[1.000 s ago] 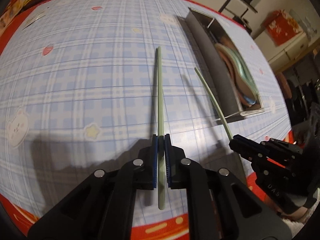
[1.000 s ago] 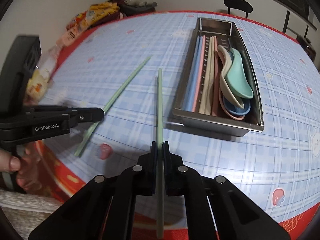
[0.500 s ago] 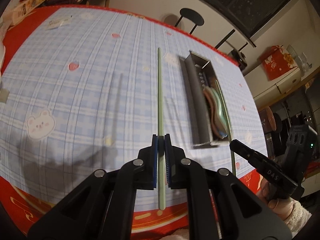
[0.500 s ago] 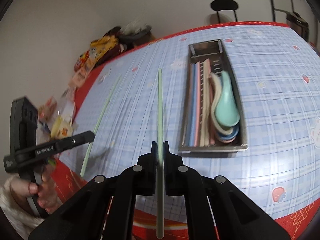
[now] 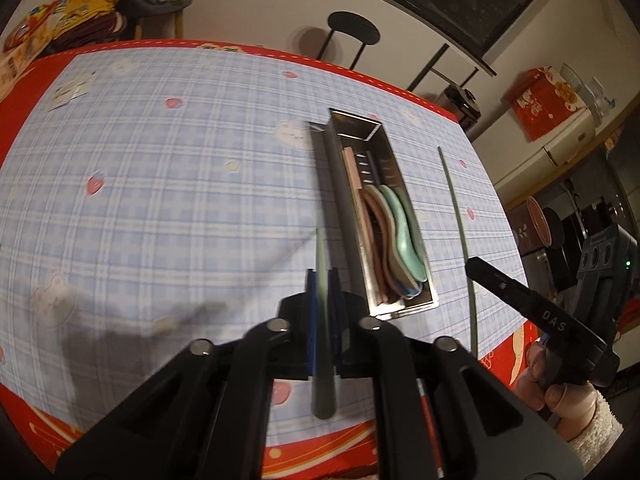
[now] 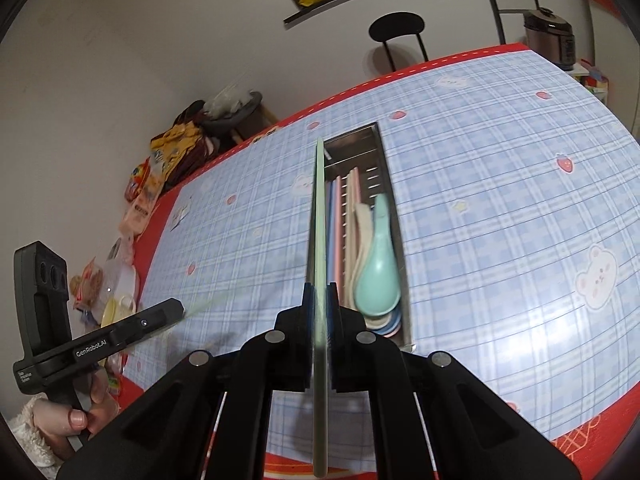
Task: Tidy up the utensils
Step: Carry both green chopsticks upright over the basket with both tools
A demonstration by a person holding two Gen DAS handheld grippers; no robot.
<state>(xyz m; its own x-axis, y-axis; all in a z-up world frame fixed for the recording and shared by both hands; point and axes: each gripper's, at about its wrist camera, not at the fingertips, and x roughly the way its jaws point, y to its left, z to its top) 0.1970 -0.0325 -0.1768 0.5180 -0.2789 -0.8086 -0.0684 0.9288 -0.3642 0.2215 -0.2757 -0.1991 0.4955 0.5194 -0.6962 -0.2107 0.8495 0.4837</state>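
Nearest the left wrist camera, the left gripper (image 5: pixel 323 276) is clamped tight on a green chopstick (image 5: pixel 322 320), which looks blurred and foreshortened now, its tip pointing at the near end of the steel tray (image 5: pixel 340 200); half a second ago it stretched long and straight over the cloth. To the right, the right gripper (image 5: pixel 470 264) pinches the second green chopstick (image 5: pixel 456 216), now on the tray's right side instead of over its near corner. From the right wrist camera that chopstick (image 6: pixel 319 240) runs along the tray's left wall (image 6: pixel 394 216). Inside lie pink and blue chopsticks (image 6: pixel 337 224) and a mint spoon (image 6: pixel 378 276). Both views sit higher above the checked tablecloth (image 6: pixel 500 200) than before.
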